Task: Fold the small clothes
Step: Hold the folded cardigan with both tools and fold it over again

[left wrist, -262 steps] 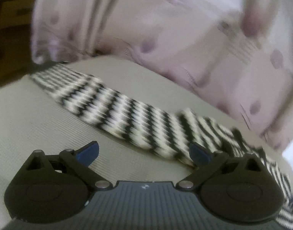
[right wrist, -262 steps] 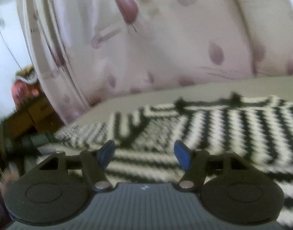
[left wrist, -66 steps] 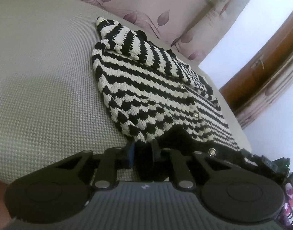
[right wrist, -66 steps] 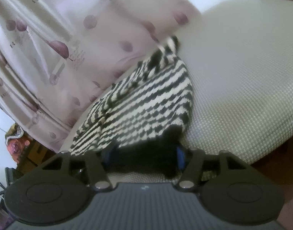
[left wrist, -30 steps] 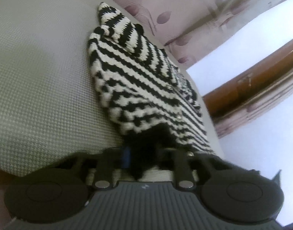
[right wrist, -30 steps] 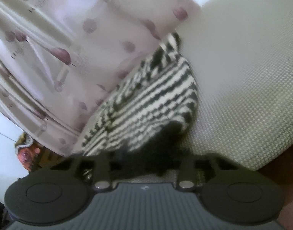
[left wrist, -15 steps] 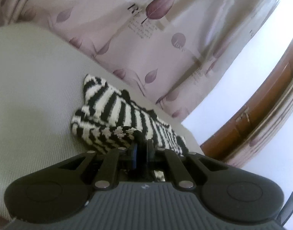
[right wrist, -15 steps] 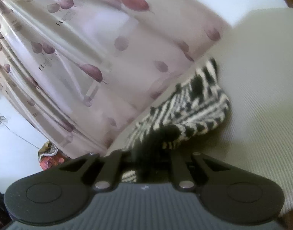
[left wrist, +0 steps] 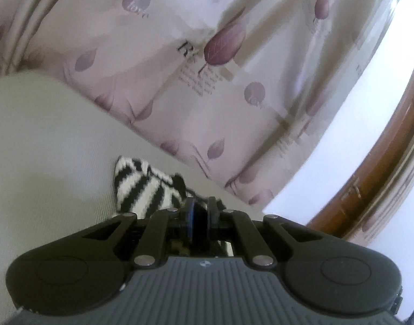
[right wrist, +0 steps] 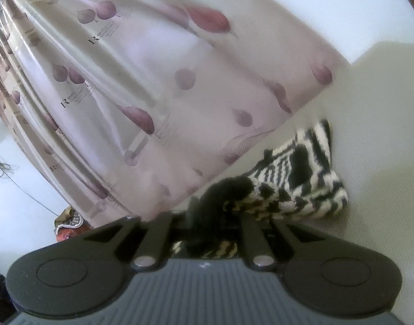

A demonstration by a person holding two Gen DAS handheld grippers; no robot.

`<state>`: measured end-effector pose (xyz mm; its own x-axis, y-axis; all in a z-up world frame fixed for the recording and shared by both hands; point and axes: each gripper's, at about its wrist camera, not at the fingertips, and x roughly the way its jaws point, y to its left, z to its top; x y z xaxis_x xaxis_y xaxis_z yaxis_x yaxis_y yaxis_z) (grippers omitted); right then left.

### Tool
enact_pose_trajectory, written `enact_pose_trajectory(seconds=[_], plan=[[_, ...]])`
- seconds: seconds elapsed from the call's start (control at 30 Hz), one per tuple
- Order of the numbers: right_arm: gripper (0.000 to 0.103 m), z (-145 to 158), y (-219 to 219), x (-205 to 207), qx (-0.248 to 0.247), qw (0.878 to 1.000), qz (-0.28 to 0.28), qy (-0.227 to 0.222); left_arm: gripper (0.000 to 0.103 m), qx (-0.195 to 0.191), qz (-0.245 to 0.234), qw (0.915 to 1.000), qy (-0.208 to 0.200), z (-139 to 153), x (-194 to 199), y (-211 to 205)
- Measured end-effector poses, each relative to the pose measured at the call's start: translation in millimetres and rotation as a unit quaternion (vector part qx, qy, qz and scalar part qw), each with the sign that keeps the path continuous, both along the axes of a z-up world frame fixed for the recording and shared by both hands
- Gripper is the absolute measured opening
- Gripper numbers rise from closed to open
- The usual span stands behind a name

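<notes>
I have the left gripper [left wrist: 201, 215] and right gripper [right wrist: 217, 214] each pinched on the black hem of the striped sweater [right wrist: 296, 187], raised off the cushion [left wrist: 44, 162] (far end resting there) to fold hem over collar.

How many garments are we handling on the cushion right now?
1: the striped knit cardigan, its far part on the grey cushion, its near hem pinched by the left gripper and right gripper. Others may lie out of view.

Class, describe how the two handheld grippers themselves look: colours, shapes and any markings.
Both look alike. The left gripper has a ribbed grey body with a small white mark, two round black housings, black linkage arms with silver pivot pins, and blue finger pads. The right gripper matches; its pads are hidden.
</notes>
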<state>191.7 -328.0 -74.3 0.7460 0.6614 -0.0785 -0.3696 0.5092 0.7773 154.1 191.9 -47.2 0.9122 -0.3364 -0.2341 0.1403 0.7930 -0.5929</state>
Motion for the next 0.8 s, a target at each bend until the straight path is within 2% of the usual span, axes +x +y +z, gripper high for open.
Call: enact_pose_trajectory(seconds=[0.13,0.23,0.33,0.47,0.53,0.6,0.67,0.73,0.8], plan=[[0.01,9,1,32,-0.006,1.0,-0.001,-0.004,0.006,0.013,0.031,0.9992,-0.022,14,30,7],[0.01,11,6,65,-0.01,1.0,-0.003,0.002,0.006,0.019,0.05,0.9985,-0.015,18,59,12],[0.01,12,9,92,-0.016,1.0,-0.01,0.014,0.006,0.02,0.024,0.9995,0.002,14,67,16],[0.01,12,14,88,-0.017,1.0,0.0,0.002,0.008,0.1,-0.049,0.9933,0.032,-7,45,4],[0.01,8,15,79,-0.015,1.0,0.006,0.001,0.023,0.119,-0.072,0.9889,0.052,-23,35,2],[0.01,3,15,72,-0.013,1.0,0.008,0.001,0.057,0.14,-0.093,0.9837,0.063,-36,29,1],[0.01,0,14,64,-0.011,1.0,0.006,0.004,0.078,0.161,-0.125,0.9763,0.072,-45,29,-5],[0.01,-2,12,58,-0.01,1.0,0.003,0.004,0.08,0.173,-0.145,0.972,0.065,-50,33,-13],[0.01,-3,10,54,-0.008,1.0,-0.001,0.008,0.087,0.193,-0.17,0.9644,0.062,-52,46,-25]])
